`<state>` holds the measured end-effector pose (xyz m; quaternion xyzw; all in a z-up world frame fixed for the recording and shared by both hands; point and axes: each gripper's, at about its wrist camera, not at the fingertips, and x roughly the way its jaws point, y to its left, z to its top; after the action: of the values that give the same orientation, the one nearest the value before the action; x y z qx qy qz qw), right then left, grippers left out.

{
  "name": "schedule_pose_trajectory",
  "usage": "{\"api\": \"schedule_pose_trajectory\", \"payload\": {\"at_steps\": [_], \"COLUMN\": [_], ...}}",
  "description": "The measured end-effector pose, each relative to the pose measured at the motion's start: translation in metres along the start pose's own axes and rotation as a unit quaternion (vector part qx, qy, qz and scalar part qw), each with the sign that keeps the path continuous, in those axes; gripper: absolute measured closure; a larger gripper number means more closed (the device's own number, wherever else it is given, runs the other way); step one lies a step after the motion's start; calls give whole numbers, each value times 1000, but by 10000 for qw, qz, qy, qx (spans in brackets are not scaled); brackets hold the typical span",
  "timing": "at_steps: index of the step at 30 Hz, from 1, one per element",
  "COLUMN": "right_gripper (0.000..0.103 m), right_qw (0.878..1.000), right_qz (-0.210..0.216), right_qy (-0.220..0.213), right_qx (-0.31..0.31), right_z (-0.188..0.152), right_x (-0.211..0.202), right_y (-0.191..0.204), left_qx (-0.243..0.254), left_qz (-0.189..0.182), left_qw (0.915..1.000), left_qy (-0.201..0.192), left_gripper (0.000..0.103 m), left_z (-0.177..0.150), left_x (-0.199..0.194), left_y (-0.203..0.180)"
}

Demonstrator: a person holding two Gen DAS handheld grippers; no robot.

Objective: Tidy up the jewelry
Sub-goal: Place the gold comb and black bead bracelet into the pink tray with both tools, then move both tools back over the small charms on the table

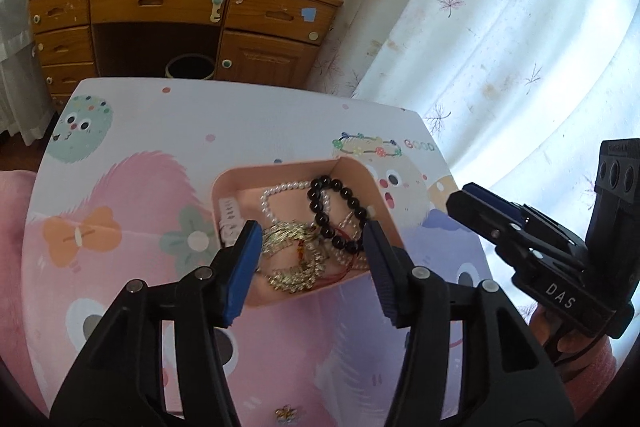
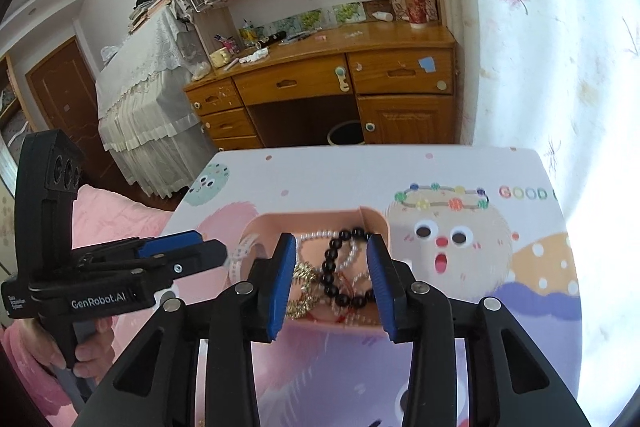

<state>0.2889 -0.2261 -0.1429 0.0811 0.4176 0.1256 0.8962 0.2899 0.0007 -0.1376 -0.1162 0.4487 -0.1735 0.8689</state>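
Below both parted jaws, pink tray [image 1: 230, 183] holds jewelry [image 1: 296, 259].

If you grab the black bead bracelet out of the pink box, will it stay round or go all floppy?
Probably floppy: the black bead bracelet lies in a bent loop, so it looks strung, not stiff. Its beads are round and shiny, so they may slip between the fingers. It overlaps the pearl strand and a red cord in the pink box, so those might drag along.
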Motion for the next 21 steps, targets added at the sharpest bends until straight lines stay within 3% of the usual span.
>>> {"api": "schedule_pose_trajectory", "payload": {"at_steps": [2,11,16,21], "right_gripper": [49,33,32,32], "right_qw": [9999,9944,9867,9760], "right_qz": [-63,-442,-576,-840], "right_qy": [57,462,762,1198], "right_qx": [98,837,1314,1614], "right_z": [-14,-96,-151,-209], "right_x": [-5,-39,-58,-68], "right_y": [3,22,31,42], "left_qx": [51,343,552,867], "left_qz": [43,2,-104,-226], "left_qw": [9999,9963,9906,9790], "left_qy": [85,790,1250,1828], "left_gripper": [53,52,52,52], "left_z": [-10,-62,-91,-125], "left_x": [-6,-29,-38,-39], "left_y": [4,21,28,28]}}
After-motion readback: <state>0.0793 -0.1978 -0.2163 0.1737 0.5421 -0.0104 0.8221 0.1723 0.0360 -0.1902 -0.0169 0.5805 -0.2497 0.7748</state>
